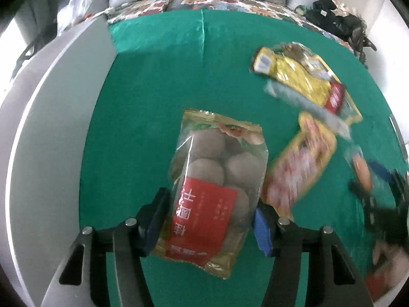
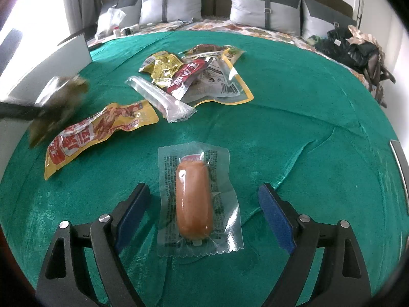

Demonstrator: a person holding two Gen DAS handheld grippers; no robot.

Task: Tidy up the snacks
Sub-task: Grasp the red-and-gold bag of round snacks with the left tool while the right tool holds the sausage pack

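My left gripper (image 1: 211,212) is shut on a clear bag of round brown balls (image 1: 212,168) with a red label, its blue pads pressing the bag's two sides. The bag hangs above the green cloth (image 1: 153,102). In the right wrist view this bag shows as a brown blur (image 2: 58,97) at the left. My right gripper (image 2: 204,189) stands open over a sausage in a clear wrapper (image 2: 194,199), which lies flat on the cloth between the fingers without touching them.
A yellow-and-red pack (image 2: 99,133), a clear tube pack (image 2: 161,99) and a heap of yellow, red and clear packs (image 2: 194,74) lie further back. A white box wall (image 1: 51,128) stands at the left. Pillows (image 2: 171,2) and a black bag (image 2: 352,48) lie beyond.
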